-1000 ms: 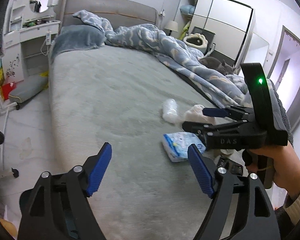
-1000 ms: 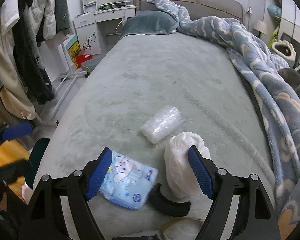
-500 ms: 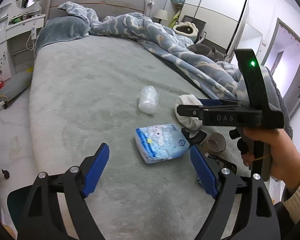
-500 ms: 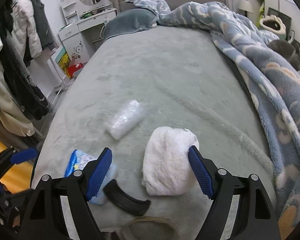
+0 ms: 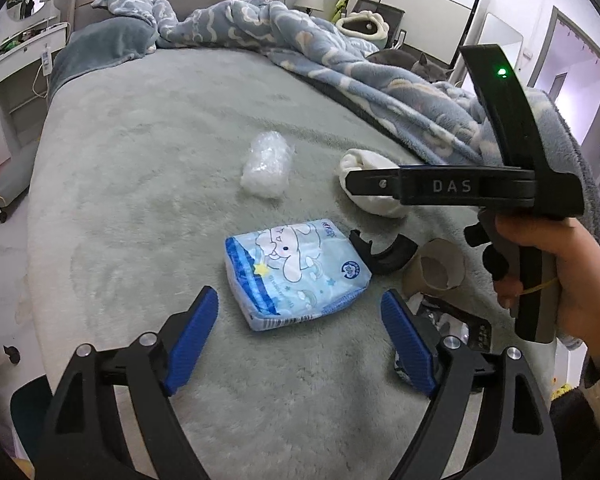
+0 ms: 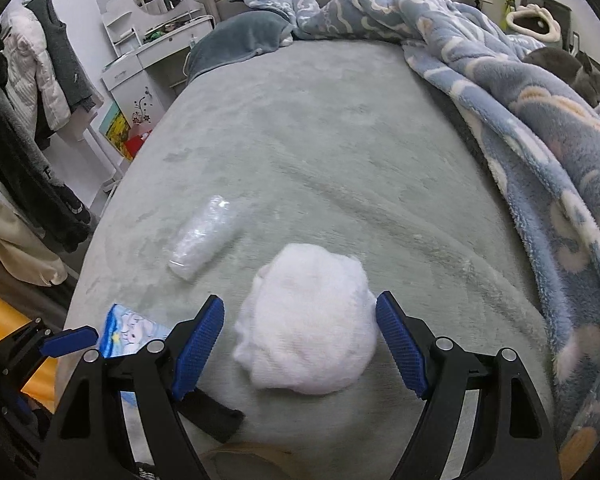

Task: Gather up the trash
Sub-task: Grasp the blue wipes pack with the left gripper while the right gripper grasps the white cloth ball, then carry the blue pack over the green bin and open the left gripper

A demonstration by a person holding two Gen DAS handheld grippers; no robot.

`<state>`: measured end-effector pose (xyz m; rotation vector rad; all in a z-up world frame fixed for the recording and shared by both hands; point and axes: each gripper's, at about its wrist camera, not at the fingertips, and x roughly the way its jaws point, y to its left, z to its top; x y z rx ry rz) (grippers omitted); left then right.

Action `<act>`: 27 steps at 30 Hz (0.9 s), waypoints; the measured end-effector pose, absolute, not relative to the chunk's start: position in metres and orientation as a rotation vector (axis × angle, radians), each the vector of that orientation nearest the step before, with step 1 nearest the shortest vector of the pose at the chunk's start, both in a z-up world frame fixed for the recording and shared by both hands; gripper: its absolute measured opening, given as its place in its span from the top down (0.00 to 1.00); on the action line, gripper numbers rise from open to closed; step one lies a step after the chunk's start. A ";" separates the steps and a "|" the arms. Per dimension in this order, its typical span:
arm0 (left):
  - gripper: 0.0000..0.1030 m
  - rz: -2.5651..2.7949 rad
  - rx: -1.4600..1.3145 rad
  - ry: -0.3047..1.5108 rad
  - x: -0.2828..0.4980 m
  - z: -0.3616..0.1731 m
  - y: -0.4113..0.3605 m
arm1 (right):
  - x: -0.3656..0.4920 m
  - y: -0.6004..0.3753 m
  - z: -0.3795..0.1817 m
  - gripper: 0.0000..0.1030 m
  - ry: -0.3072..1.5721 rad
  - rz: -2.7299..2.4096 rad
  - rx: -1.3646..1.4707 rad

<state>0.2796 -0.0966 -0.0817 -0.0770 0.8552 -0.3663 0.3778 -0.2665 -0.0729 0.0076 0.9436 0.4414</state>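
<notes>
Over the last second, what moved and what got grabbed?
Both grippers advanced. The right gripper closed in on the white fluffy cloth bundle, which now sits between its open fingers, not yet clamped. The left gripper swung onto the blue cartoon-print tissue pack, also open. Nothing grabbed or released. The crinkled clear plastic wrapper, black curved piece and tissue pack lie unmoved.

My black left gripper has ribbed blue pads. The soft rectangular tissue pack is pale blue with a white cartoon dog; the fluffy towel bundle is white, the plush bed cover grey-green
</notes>
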 end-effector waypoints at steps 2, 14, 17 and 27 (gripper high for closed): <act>0.17 -0.362 -0.079 0.864 0.283 -0.084 -0.099 | 0.380 -0.270 -0.076 0.23 0.950 0.441 0.011; 0.17 -0.354 -0.042 0.890 0.298 -0.094 -0.118 | 0.383 -0.269 -0.077 0.50 0.959 0.506 0.005; 0.21 -0.349 -0.053 0.884 0.301 -0.094 -0.116 | 0.386 -0.273 -0.072 0.51 0.941 0.508 0.018; 0.28 -0.351 -0.071 0.874 0.300 -0.092 -0.109 | 0.386 -0.273 -0.065 0.52 0.925 0.511 0.035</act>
